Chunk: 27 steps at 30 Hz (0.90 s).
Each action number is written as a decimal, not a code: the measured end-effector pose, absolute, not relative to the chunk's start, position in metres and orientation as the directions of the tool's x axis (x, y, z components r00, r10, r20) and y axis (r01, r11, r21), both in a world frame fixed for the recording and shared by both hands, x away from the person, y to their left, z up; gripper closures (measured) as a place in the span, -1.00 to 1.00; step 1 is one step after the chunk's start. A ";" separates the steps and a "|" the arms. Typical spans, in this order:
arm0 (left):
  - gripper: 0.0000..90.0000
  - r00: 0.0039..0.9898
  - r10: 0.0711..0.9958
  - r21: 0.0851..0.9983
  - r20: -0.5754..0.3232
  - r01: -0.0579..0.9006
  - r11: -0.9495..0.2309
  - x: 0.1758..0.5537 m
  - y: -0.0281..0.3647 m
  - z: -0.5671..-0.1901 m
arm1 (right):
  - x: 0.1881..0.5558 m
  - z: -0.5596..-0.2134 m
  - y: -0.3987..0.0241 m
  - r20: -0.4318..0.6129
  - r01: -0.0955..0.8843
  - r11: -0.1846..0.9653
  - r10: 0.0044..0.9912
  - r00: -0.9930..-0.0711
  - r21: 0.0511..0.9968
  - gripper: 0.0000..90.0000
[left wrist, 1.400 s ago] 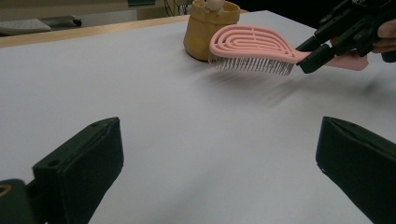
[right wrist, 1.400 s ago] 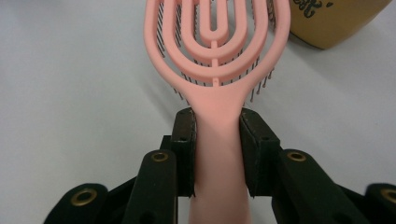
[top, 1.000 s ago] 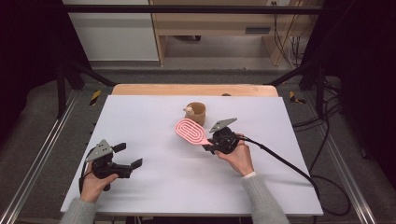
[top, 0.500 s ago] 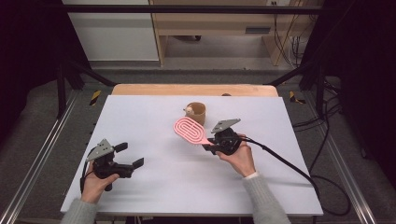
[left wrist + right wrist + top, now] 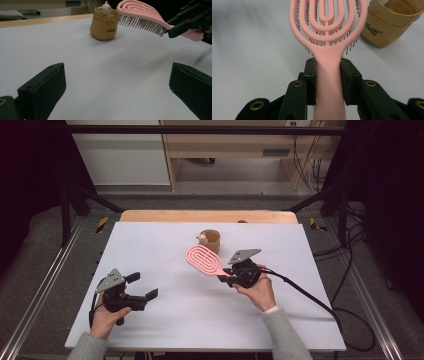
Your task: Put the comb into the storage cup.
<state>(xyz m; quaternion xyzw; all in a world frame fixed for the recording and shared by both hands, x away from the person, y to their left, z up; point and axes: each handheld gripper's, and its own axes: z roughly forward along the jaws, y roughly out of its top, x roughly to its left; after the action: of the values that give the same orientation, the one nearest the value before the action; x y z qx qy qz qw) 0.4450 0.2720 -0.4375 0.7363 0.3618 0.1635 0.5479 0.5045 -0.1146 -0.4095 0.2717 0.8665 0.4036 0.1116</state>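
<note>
Left gripper (image 5: 131, 294): sits well to the near-left of the pouch, low over the desk (image 5: 165, 250); its fingers (image 5: 42, 91) are spread wide with nothing between them.

Open desk left of the pouch: bare white surface from the pouch out to the desk's left edge, so the idle gripper has room to stay parked without crossing the brush's path.

Pink brush (image 5: 204, 260): held in the air just near-side of the pouch, bristles down, its head tilted up and reaching toward the pouch's rim; in the left gripper view the tip appears to overlap the rim, but I cannot tell whether it touches.

Pouch (image 5: 210, 240): a small tan fabric cup with a little bear charm on its rim, standing upright, mouth open, not far from the desk's far edge.

Right gripper (image 5: 231, 275): to the near-right of the pouch, fingers (image 5: 310, 75) closed on the brush's handle just below the head.

Doing the step well: if the brush is meant for the pouch, this is only my guess. The pouch looks soft and light, so enter from above rather than pushing sideways, which could tip it toward the far edge.

Room right of the pouch: clear desk; the gripper's cable trails off the right side.
</note>
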 end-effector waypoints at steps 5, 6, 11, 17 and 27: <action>-0.98 0.683 0.711 0.924 -0.169 0.360 -0.126 0.444 0.267 -0.436 | 0.499 -0.406 -0.116 0.029 0.368 0.512 0.555 -0.831 0.776 0.54; -0.98 0.684 0.709 0.925 -0.172 0.360 -0.124 0.444 0.266 -0.436 | 0.497 -0.403 -0.117 0.030 0.366 0.505 0.557 -0.830 0.782 0.54; -0.98 0.685 0.709 0.924 -0.170 0.360 -0.127 0.442 0.260 -0.435 | 0.493 -0.400 -0.122 0.033 0.358 0.483 0.559 -0.829 0.799 0.54; -0.99 0.694 0.698 0.926 -0.178 0.358 -0.120 0.441 0.253 -0.432 | 0.488 -0.398 -0.132 0.041 0.358 0.457 0.570 -0.821 0.814 0.54; -0.99 0.706 0.685 0.929 -0.182 0.352 -0.116 0.439 0.241 -0.423 | 0.478 -0.397 -0.143 0.048 0.352 0.421 0.583 -0.811 0.836 0.54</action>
<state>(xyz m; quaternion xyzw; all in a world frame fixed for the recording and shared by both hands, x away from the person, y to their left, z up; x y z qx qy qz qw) 0.4391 0.2409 -0.4234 0.7322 0.3539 0.1480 0.5628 0.4782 -0.1432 -0.3970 0.2803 0.8334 0.4594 0.1258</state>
